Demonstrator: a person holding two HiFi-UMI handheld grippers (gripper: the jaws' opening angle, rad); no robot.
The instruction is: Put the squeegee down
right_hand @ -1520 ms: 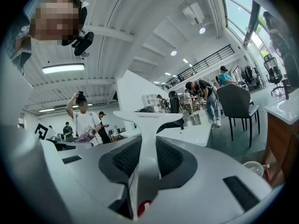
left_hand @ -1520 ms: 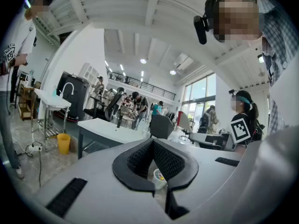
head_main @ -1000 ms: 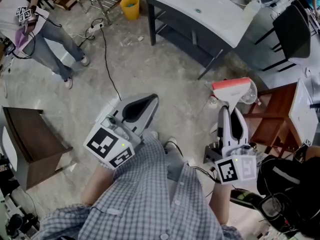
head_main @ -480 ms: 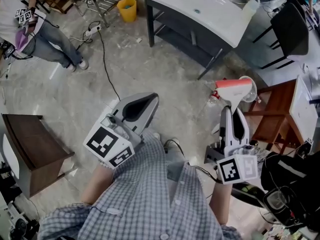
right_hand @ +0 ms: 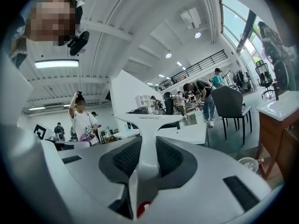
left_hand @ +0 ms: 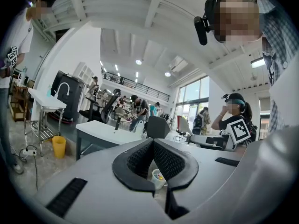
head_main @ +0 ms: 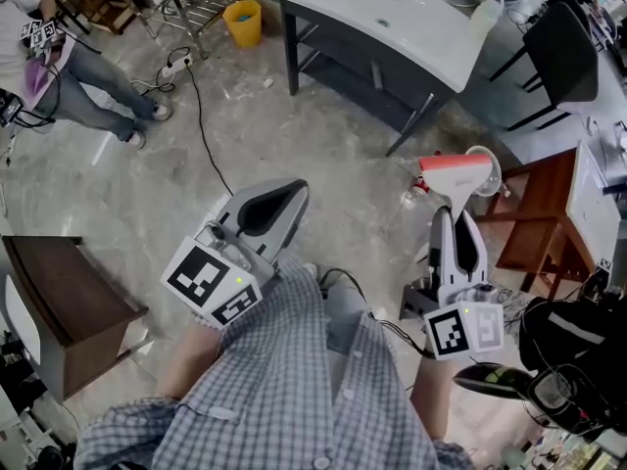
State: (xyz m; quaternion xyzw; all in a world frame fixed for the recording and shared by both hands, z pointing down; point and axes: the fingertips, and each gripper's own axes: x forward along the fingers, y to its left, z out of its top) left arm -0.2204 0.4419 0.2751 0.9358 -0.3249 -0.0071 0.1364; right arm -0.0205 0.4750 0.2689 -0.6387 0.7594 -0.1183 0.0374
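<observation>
Grey squeegee: held in the air over the concrete floor, resting on nothing. Its handle runs back between the right jaws and its red-edged blade sits crosswise just past their tips, pointing away from the person.
Right gripper: closed on the squeegee's handle and pointing level. In the right gripper view the pale handle fills the gap between the dark pads, with the blade spread across the top.
Left gripper: empty, with its jaw tips meeting. It is held level in front of the person's checked shirt, well apart from the squeegee.
Nearby surfaces: a white-topped table stands ahead, across open floor. A brown wooden stand is near the squeegee on its right, and a pale cup sits just beside the blade in the head view.
Step in hand: the squeegee appears to be on its way to a place to be set down. Nothing suggests the release has begun.
Next move: it calls for bringing the squeegee over a firm surface and lowering it until blade or handle rests there. Only then should the right jaws part and draw back along the handle. Which surface is meant cannot be told.
</observation>
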